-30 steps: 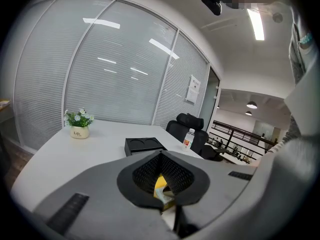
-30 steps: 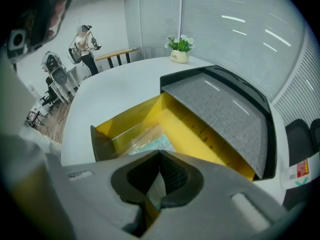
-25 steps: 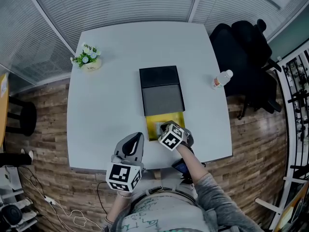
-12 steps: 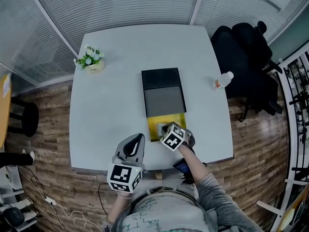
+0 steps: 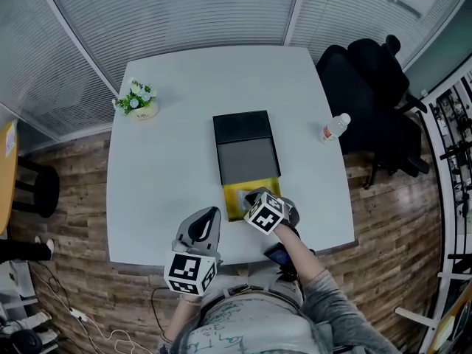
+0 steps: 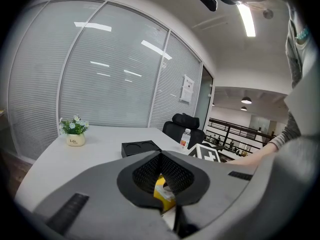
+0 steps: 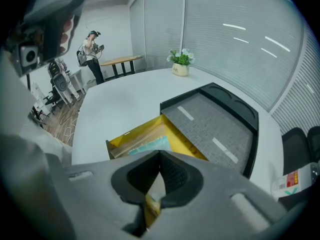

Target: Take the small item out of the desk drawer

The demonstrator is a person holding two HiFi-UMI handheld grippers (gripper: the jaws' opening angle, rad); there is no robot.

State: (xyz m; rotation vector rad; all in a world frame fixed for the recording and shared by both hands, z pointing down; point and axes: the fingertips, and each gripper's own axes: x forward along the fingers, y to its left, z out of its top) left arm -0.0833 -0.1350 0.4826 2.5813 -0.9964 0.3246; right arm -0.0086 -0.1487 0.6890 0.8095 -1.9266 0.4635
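The left gripper (image 5: 207,217) hangs low in the head view, at about 6 o'clock, with its jaws pointing toward 12 o'clock. In its own view the jaw tips meet and nothing is clamped between them. The right gripper (image 5: 250,196) sits just off at its 2 o'clock, aimed toward 11 o'clock, its jaw tips likewise pressed together. The right forearm (image 5: 293,251) runs bare out of a grey sleeve (image 5: 335,304) at 5 o'clock.
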